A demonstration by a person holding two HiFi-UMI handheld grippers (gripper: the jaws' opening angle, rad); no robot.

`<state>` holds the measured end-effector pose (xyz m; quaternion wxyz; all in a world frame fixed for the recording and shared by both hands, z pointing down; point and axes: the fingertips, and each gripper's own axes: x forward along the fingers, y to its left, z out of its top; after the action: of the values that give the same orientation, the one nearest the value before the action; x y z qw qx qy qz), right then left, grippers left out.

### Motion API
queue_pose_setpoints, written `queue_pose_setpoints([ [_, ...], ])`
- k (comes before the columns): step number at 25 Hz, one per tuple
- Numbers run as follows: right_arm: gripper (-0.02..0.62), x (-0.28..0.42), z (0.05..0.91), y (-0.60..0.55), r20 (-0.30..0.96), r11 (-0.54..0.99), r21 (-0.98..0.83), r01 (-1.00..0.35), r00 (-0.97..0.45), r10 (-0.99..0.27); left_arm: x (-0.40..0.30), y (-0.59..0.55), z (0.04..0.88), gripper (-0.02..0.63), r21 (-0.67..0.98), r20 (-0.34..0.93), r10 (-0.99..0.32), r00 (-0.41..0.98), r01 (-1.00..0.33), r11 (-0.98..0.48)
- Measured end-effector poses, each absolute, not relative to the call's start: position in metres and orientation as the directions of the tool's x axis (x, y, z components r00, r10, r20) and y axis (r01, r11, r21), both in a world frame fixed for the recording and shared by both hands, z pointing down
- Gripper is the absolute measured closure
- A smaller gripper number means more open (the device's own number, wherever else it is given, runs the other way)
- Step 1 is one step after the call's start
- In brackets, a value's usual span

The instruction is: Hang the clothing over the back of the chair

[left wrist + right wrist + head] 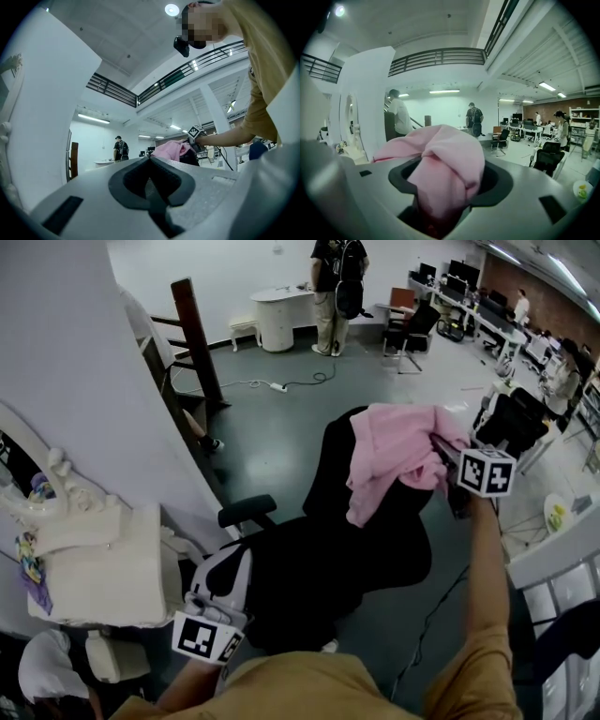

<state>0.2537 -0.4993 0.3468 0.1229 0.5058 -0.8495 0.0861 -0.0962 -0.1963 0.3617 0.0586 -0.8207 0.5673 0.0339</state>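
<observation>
A pink garment [394, 460] lies bunched over the top of the back of a black office chair [319, 559], one end hanging down the backrest. My right gripper [441, 457] is at the garment's right edge. In the right gripper view the pink garment [445, 168] fills the gap of the right gripper [440, 206], whose jaws stand wide around it, open. My left gripper [225, 563] is low at the left, by the chair's seat and armrest. The left gripper [151, 187] is shut, with nothing between its jaws; that view shows the pink garment [171, 150] farther off.
A white vanity [103, 568] stands close at the left, with a wooden stair post [192, 334] behind it. A second black chair [511, 423] is at the right. A person [336, 287] stands by a white table [281, 315] at the back; a cable [281, 385] lies on the floor.
</observation>
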Motion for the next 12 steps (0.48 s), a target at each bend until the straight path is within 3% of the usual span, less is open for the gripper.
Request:
queue_pose_setpoints([
  [6,0.23,0.266,0.346,-0.5,0.27,0.414,-0.021,-0.91,-0.404,-0.874,-0.101,-0.193,0.364,0.601,-0.056,-0.118,-0.929,0.35,-0.937,-0.346],
  [12,0.252,0.267,0.351,-0.496,0.27,0.403,-0.024,-0.915,-0.394,-0.879,-0.095,-0.194,0.362,0.601,-0.062,-0.118,-0.922,0.368,-0.93,-0.363],
])
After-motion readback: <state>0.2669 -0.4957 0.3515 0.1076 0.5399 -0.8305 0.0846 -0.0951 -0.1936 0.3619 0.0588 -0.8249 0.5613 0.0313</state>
